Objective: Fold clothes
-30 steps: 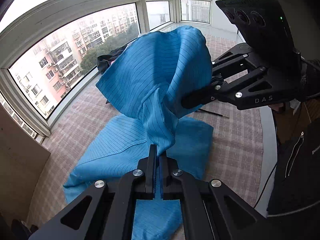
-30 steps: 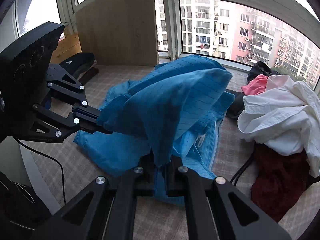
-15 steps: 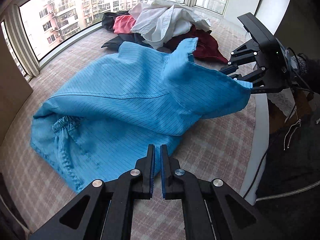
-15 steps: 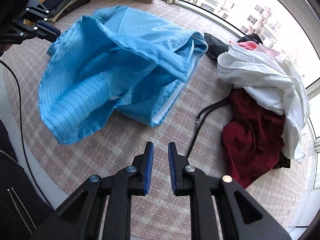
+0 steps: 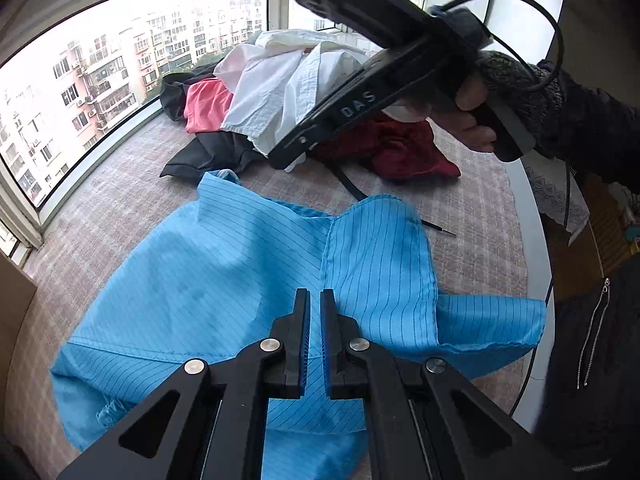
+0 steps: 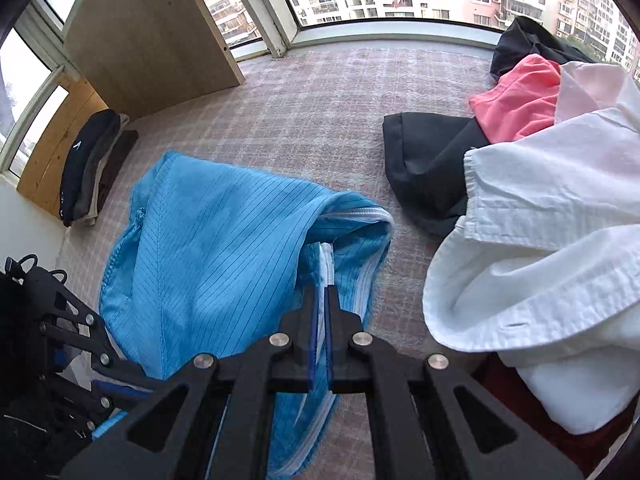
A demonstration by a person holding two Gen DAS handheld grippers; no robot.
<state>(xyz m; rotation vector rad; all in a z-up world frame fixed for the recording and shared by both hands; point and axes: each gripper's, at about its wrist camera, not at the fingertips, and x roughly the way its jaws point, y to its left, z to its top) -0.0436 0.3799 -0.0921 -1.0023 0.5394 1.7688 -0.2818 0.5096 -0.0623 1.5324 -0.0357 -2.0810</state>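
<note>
Your left gripper [image 5: 315, 300] shut, empty, over blue pinstriped jacket [image 5: 224, 272]; long axis runs left-right beneath it. Right gripper [image 6: 321, 296] shut, at zipper edge.

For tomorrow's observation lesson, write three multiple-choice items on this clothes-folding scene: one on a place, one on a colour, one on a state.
1. Where does the folded stack of dark clothes lie?
A. beside the wooden board
B. on the blue garment
C. under the white shirt

2. What colour is the garment between the black one and the white shirt?
A. green
B. pink
C. yellow

3. How does the blue garment lie?
A. hung up
B. rolled tight
C. spread on the checked cloth

Answers: 1 A, it sits next to the board; 2 B, pink shows in the pile; 3 C, it lies flat.
</note>
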